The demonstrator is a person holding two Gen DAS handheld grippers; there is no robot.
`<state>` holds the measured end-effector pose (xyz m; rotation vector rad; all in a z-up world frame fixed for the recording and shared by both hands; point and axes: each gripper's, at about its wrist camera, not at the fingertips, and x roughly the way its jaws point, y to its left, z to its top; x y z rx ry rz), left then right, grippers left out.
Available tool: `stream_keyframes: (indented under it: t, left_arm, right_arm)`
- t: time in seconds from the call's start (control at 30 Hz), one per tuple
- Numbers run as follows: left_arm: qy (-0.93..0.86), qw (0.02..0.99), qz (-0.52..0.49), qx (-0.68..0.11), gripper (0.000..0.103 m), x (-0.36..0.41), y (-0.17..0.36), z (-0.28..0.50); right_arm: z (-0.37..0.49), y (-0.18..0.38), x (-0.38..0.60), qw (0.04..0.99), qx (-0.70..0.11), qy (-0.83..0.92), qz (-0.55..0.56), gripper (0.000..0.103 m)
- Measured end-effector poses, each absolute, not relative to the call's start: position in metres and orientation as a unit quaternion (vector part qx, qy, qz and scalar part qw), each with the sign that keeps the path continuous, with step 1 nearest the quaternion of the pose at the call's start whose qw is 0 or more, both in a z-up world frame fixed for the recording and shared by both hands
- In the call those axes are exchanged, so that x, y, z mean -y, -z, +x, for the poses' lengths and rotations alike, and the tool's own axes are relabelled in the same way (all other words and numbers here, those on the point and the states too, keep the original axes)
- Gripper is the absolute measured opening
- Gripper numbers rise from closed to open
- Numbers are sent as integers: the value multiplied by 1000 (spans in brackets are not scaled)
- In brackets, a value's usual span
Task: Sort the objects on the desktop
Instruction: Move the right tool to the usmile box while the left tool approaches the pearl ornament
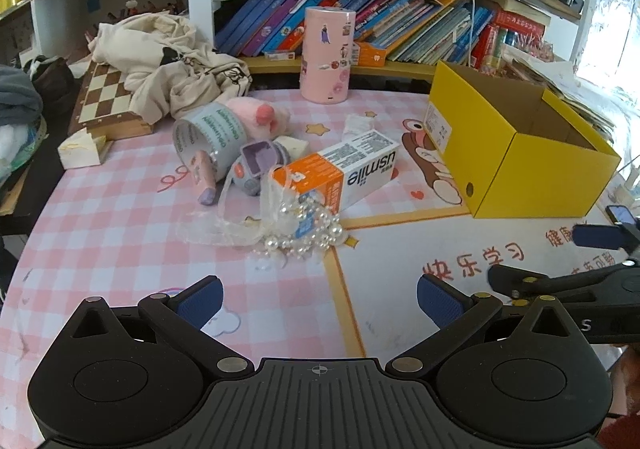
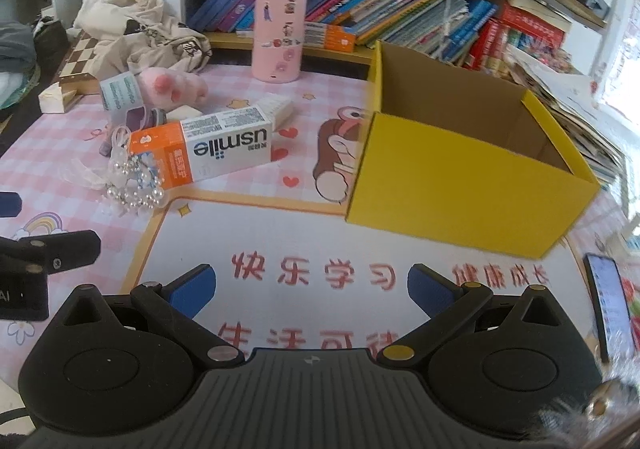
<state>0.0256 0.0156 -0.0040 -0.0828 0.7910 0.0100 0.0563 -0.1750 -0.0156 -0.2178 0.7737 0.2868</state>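
My left gripper point(image 1: 320, 299) is open and holds nothing, low over the pink checked mat. Ahead of it lies a pile: a pearl bead string point(image 1: 308, 233) with sheer ribbon, an orange-and-white usmile box point(image 1: 340, 175), a grey toy point(image 1: 256, 165), a pink stick point(image 1: 204, 179), a tipped clear cup point(image 1: 208, 137) and a pink plush point(image 1: 260, 117). An open yellow box point(image 1: 516, 153) stands to the right. My right gripper point(image 2: 312, 291) is open and empty too, near the yellow box point(image 2: 460, 185). The usmile box point(image 2: 204, 153) and the pearls point(image 2: 136, 189) lie to its left.
A tall pink cylinder point(image 1: 326, 55) stands at the back of the mat. A chessboard case point(image 1: 108, 101) under a cream cloth point(image 1: 168, 61) sits back left. Bookshelves point(image 1: 380, 21) line the rear. A phone point(image 2: 610, 305) lies at the right edge.
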Motion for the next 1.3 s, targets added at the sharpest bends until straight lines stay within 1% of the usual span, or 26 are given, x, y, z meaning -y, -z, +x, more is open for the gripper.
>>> stream_keyframes:
  t: [0.37, 0.63, 0.83, 1.1, 1.3]
  left_arm:
    - [-35, 922, -70, -379, 103, -11, 3, 45]
    - [-72, 913, -98, -390, 103, -22, 18, 41]
    - [-76, 916, -73, -387, 103, -20, 27, 52]
    - [-82, 920, -39, -382, 103, -19, 39, 67]
    - [-90, 920, -22, -381, 103, -15, 51, 85]
  right_arm:
    - [105, 18, 166, 886, -378, -238, -125, 103]
    - [123, 30, 148, 858, -388, -308, -137, 103]
    - [137, 37, 140, 844, -400, -333, -133, 103]
    - [165, 28, 118, 838, -395, -355, -128, 103]
    - [174, 21, 93, 826, -377, -381, -174, 103]
